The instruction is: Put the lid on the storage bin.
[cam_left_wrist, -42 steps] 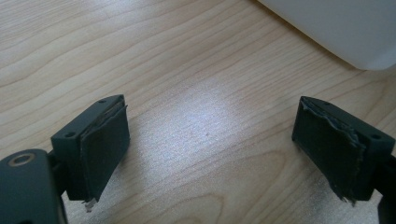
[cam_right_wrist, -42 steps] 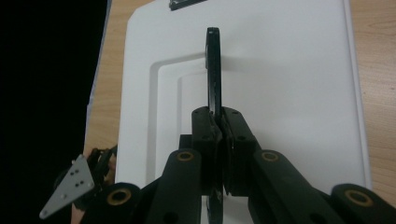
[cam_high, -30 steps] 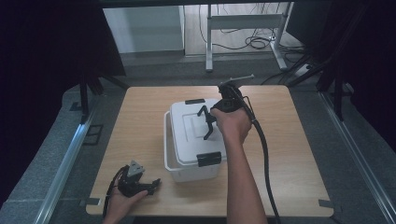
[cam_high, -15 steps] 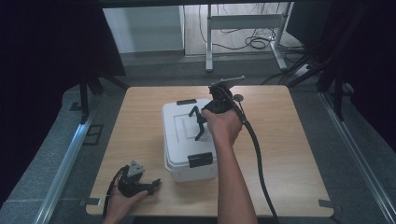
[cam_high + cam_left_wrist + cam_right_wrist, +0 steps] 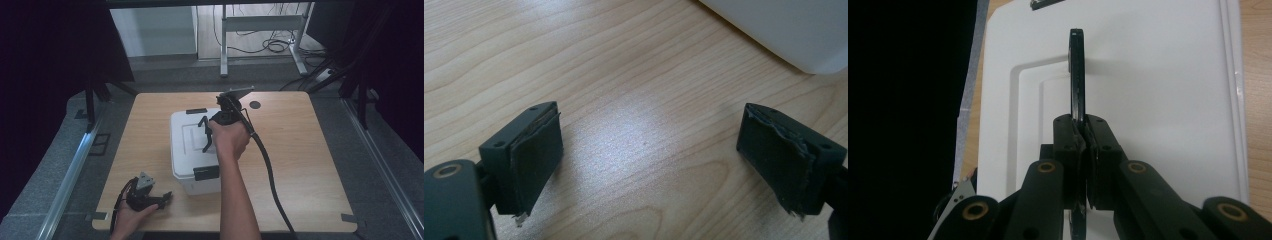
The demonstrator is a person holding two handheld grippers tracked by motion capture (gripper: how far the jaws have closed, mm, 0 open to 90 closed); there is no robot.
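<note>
A white lidded box (image 5: 187, 150) with black latches stands at the middle of the wooden table (image 5: 310, 165). Its thin black handle (image 5: 204, 134) stands up from the lid. My right gripper (image 5: 209, 134) comes from the right and is shut on that handle. Seen from the right gripper view, the handle (image 5: 1077, 75) runs up between the closed pads of the right gripper (image 5: 1083, 132) over the white lid (image 5: 1158, 100). My left gripper (image 5: 164, 199) lies on the table near the front left corner, open. The left gripper (image 5: 651, 145) holds nothing; the box corner (image 5: 784, 30) lies beyond it.
A black round hole (image 5: 255, 104) marks the table behind the box. The right gripper's cable (image 5: 272, 185) trails across the table's right half. A metal frame (image 5: 260, 22) and cables sit on the floor beyond the far edge. Dark curtains flank both sides.
The right hand has moved left with the handle in its grip, and the box has shifted left with it. The left gripper has stayed in place.
</note>
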